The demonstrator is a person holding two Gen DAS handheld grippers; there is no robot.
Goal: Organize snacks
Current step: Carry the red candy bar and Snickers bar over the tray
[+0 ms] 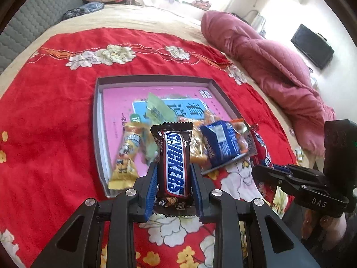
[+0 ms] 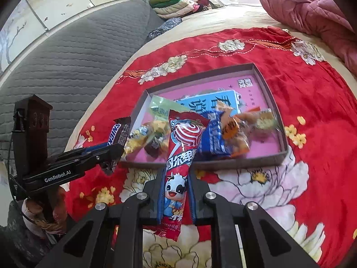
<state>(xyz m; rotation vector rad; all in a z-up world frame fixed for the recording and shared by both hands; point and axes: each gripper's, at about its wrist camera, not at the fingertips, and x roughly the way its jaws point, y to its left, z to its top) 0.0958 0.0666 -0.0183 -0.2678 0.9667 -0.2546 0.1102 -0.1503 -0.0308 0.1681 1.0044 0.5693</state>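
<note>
Clamping a Snickers bar (image 1: 173,160), left gripper (image 1: 173,174) faces the snack-crowded tray (image 1: 99,120); right gripper (image 2: 175,192) grips a lollipop packet (image 2: 178,156).

Lower end of the Snickers bar (image 1: 173,167) partly covered by the left gripper (image 1: 173,176). Red lollipop packet (image 2: 178,169) flanked by the right gripper (image 2: 176,178), its bottom print too small to read. Snacks heaped in the shallow box (image 2: 265,84) blurred, overlapping, labels unreadable. Red flowered cloth (image 1: 55,122) cut off at the frame's edge.
</note>
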